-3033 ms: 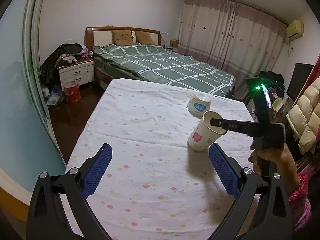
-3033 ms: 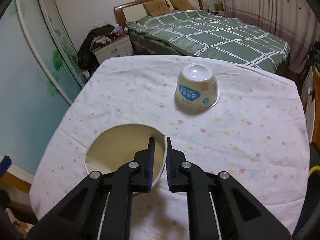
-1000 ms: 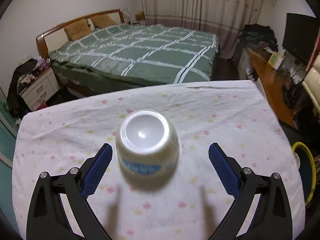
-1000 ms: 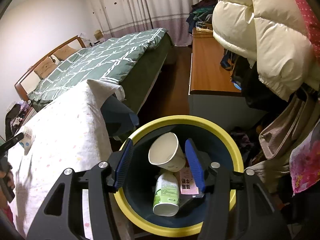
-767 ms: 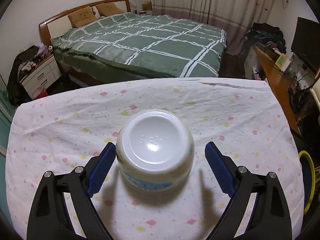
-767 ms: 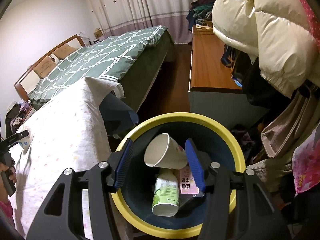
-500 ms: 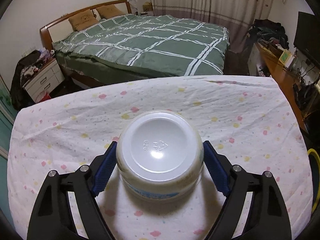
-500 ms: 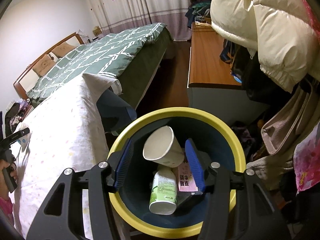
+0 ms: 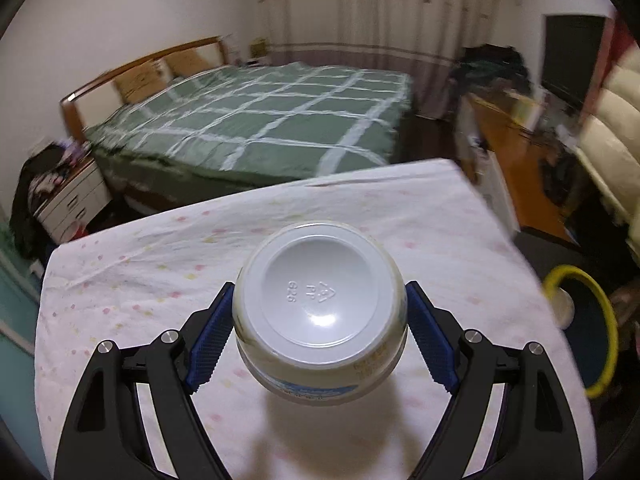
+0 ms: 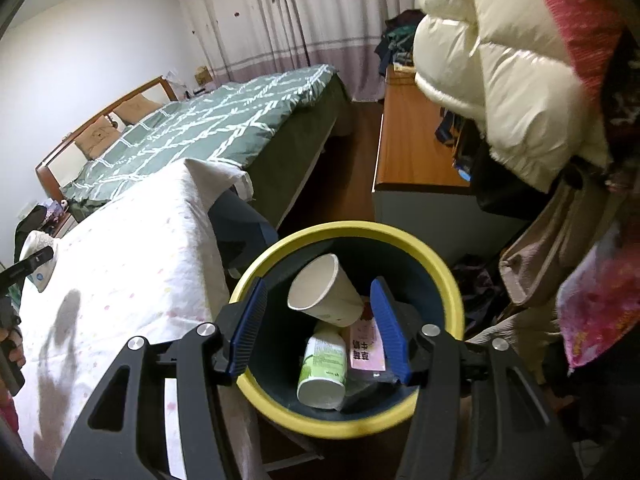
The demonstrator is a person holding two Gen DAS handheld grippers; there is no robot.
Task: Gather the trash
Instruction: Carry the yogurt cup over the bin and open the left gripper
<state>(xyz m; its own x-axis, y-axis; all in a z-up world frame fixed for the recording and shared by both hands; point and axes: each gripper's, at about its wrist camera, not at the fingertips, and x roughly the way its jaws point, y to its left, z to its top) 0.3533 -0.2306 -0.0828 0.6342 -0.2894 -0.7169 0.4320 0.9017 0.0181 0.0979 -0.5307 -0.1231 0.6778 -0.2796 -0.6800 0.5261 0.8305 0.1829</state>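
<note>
A table (image 9: pixel 168 240) draped in a dotted white cloth fills the bedroom foreground, a green checked bed (image 9: pixel 256 128) behind it. Beside the table stands a yellow-rimmed bin (image 10: pixel 448 280) holding a paper cup (image 10: pixel 324 296) tipped on its side, mouth toward the upper left, atop a green-labelled bottle (image 10: pixel 324 364). The left gripper (image 9: pixel 320 324) has just closed its jaws; the blue pads now pinch an upturned white tub (image 9: pixel 320 300), base to the camera, above the cloth. The right gripper (image 10: pixel 320 328) hangs over the bin, jaws spread and empty.
</note>
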